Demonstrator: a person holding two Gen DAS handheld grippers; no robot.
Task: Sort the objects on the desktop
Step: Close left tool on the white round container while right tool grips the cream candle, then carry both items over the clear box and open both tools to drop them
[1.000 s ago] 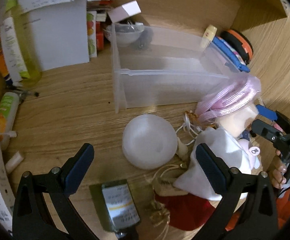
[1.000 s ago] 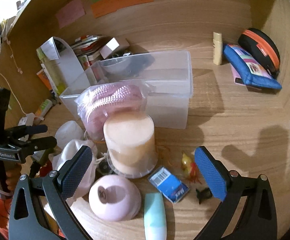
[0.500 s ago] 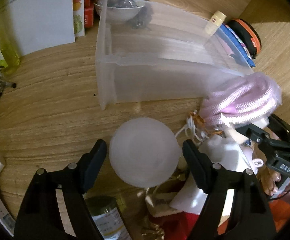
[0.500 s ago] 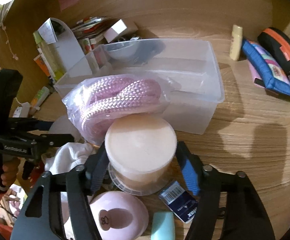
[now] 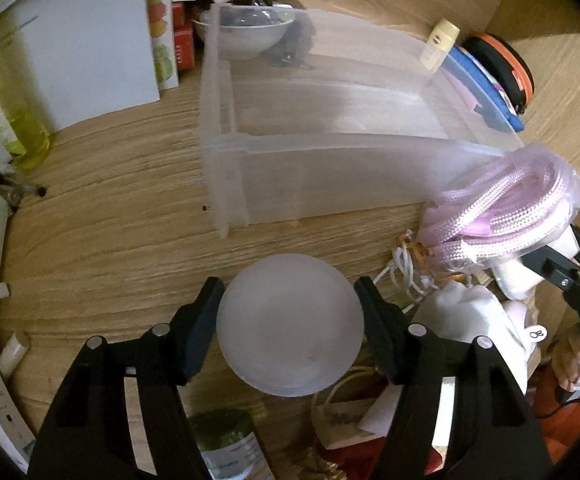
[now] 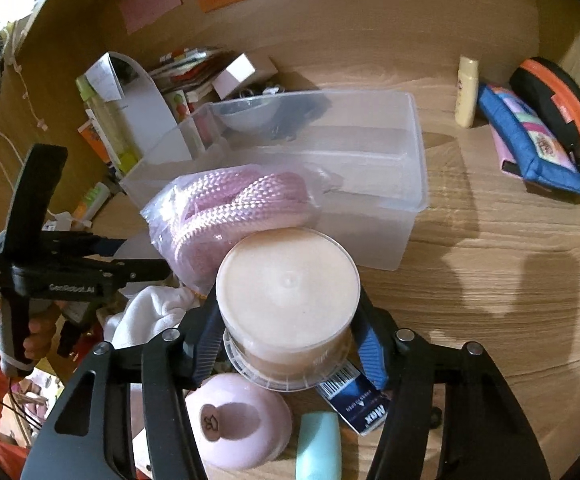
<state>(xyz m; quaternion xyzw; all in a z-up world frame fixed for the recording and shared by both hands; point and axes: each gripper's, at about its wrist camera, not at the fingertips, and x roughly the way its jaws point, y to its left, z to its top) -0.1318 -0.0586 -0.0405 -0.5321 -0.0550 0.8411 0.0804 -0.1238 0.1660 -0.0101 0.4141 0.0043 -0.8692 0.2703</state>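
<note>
We had the left gripper [image 5: 290, 324] closed on the frosted ball [image 5: 289, 326] and the right gripper [image 6: 287, 338] closed on the round tub [image 6: 287, 300], both just before the clear bin [image 5: 330, 168]. We judged it best to lift each straight up, clearing the bin's near wall, gripping the smooth ball firmly.

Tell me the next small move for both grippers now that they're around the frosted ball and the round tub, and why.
Probably lift both straight up, then carry them toward the clear bin. The left gripper has its fingers against the sides of the frosted ball, the right gripper clamps the round tub, and the bin's inside looks bare. The bagged pink rope crowds the tub, so rise first.
</note>
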